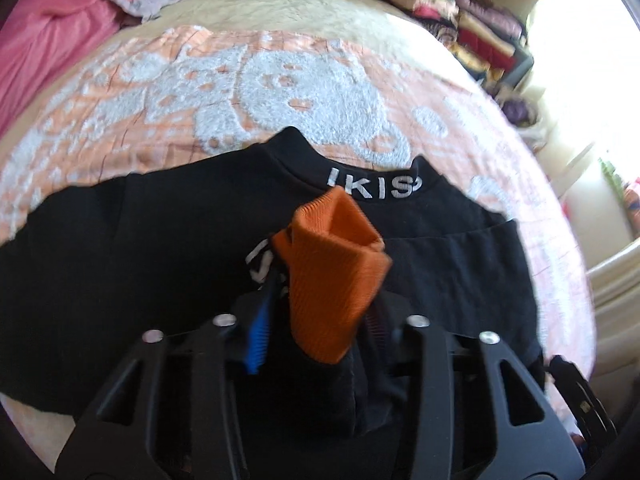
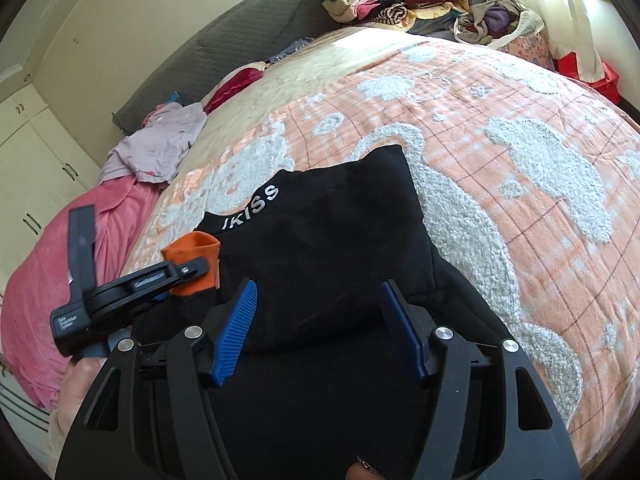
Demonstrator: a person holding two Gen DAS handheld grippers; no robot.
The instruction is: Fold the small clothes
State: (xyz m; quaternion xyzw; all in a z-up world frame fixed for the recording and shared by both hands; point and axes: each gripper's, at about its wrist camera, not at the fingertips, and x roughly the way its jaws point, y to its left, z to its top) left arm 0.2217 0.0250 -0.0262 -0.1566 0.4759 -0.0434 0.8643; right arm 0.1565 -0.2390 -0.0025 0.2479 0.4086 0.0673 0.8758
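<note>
Two views: left wrist first, then right wrist.
Left wrist, left tool [image 1: 320,280]: pinching the orange cuff [image 1: 334,276] of a sleeve, which bunches up between its blue pads.
Left wrist, black top [image 1: 160,248]: spread flat on the bed's peach-and-white blanket [image 1: 240,92], its white-lettered collar [image 1: 374,186] at the far edge.
Left wrist, surroundings: pink cover [image 1: 52,40] far left, stacked clothes [image 1: 460,12] far right.
Right wrist, right tool [image 2: 320,332]: spread wide, blue pads [image 2: 234,336] apart above the black top [image 2: 332,248], nothing between them.
Right wrist, left tool [image 2: 192,270]: at left, clamped on the orange cuff [image 2: 194,252] just beside the collar [image 2: 250,210].
Right wrist, surroundings: lilac garment [image 2: 160,144] and grey headboard [image 2: 248,36] far left; blanket [image 2: 520,140] at right.
</note>
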